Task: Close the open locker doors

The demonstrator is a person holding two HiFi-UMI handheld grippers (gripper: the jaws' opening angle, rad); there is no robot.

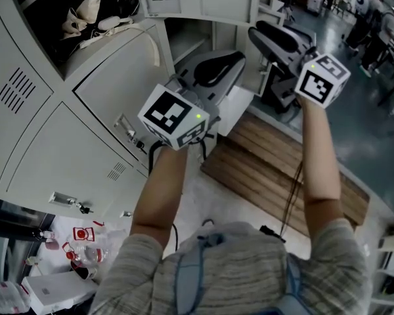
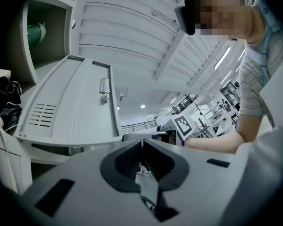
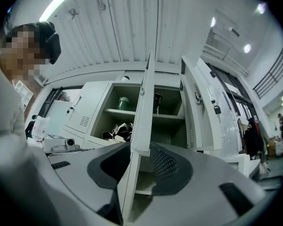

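The right gripper [image 3: 140,149] is being held with its fingers spread. The thin edge of an open locker door [image 3: 144,98] is standing between them, and neither pad is seen pressing on it. In the head view both grippers are being held out in front of the lockers [image 1: 85,130], the right gripper [image 1: 276,35] the further forward. The fingers of the left gripper [image 2: 141,145] are being kept pressed together with nothing between them. A vented door [image 2: 70,102] is lying open just beyond it, and whether that is the same panel cannot be told. A second open door [image 3: 203,107], with keys hanging from it, is being left ajar further right.

The chief risk is judged to be the door edge slipping out from between the loose fingers as the panel is being swung, since nothing is clamping it. If it is being pushed too hard, the door could be slammed and bounced back open. A bag [image 3: 115,132] is being stored in the open compartment, and its pale strap [image 1: 144,41] is hanging over the shelf edge. That strap could be trapped in the closing gap, so that the latch is being blocked. The fingers could also be caught between door and frame.
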